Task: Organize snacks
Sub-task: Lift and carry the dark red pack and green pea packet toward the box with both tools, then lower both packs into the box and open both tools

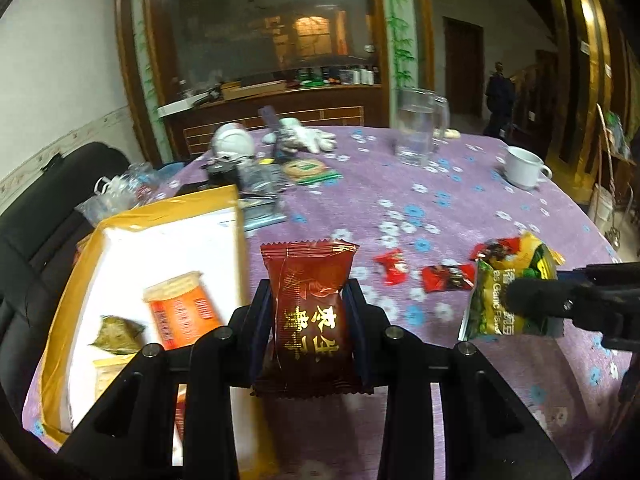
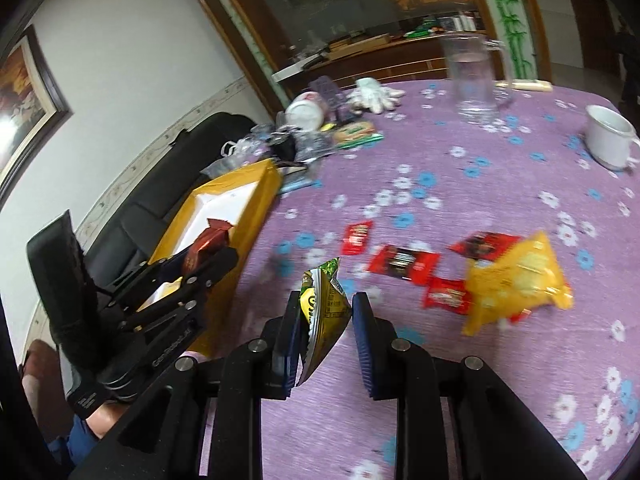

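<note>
My left gripper (image 1: 310,312) is shut on a dark red snack packet (image 1: 308,280) with gold characters, held upright just right of the yellow-rimmed box (image 1: 168,208). The box holds an orange packet (image 1: 180,312) and a greenish one (image 1: 116,332). My right gripper (image 2: 326,320) is shut on a green-and-yellow garlic snack packet (image 2: 324,308), lifted off the table. In the left wrist view the right gripper (image 1: 528,302) and its green packet (image 1: 488,304) hang at the right. In the right wrist view the left gripper (image 2: 200,260) holds the red packet (image 2: 208,240) beside the box (image 2: 256,200).
Small red packets (image 2: 402,262) and a yellow bag (image 2: 516,280) lie on the purple flowered tablecloth (image 2: 440,380). A glass pitcher (image 1: 416,128), a white mug (image 1: 522,168), gloves and clutter stand at the far side. A black sofa (image 1: 48,200) lies left of the table.
</note>
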Action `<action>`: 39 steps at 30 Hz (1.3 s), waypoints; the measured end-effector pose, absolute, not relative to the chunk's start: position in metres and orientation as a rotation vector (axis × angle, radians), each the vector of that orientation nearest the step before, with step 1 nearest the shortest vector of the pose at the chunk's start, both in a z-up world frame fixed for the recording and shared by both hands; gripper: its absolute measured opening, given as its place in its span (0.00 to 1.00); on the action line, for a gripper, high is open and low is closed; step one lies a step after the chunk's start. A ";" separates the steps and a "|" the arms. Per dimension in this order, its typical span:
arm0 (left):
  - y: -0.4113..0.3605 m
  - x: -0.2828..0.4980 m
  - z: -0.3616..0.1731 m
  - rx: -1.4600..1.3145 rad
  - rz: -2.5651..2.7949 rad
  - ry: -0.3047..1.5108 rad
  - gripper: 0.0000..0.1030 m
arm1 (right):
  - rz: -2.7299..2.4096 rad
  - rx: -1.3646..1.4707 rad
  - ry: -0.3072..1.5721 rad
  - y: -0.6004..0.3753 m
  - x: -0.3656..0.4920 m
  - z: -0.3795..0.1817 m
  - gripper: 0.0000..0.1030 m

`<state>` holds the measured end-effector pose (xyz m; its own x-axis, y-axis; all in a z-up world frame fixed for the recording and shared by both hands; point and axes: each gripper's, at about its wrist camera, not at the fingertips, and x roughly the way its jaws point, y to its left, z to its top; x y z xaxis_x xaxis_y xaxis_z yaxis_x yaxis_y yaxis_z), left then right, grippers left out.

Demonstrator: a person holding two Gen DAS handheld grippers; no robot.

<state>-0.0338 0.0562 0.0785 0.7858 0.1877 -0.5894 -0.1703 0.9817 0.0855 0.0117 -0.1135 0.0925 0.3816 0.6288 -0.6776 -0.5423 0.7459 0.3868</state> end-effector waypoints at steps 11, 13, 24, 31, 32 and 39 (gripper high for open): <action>0.147 -0.064 0.076 -0.089 0.366 0.640 0.32 | 0.907 0.052 0.929 -0.019 -0.007 0.104 0.24; 0.167 -0.073 0.074 -0.115 0.406 0.642 0.32 | 0.938 0.049 0.936 -0.003 -0.011 0.104 0.24; 0.237 -0.098 0.046 -0.238 0.526 0.701 0.32 | 1.012 -0.011 0.983 0.081 -0.023 0.090 0.24; 0.244 -0.098 0.038 -0.254 0.531 0.739 0.32 | 0.983 -0.083 0.990 0.122 -0.015 0.076 0.24; 0.244 -0.098 0.036 -0.254 0.530 0.744 0.32 | 0.979 -0.091 0.991 0.127 -0.014 0.073 0.24; 0.248 -0.095 0.028 -0.260 0.527 0.771 0.32 | 0.944 -0.090 0.995 0.156 0.004 0.061 0.24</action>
<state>-0.0952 0.2481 0.0283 0.5967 0.3556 -0.7194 -0.5409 0.8405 -0.0332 0.0042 0.1561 0.0614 0.1985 0.6353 -0.7463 -0.7115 0.6171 0.3361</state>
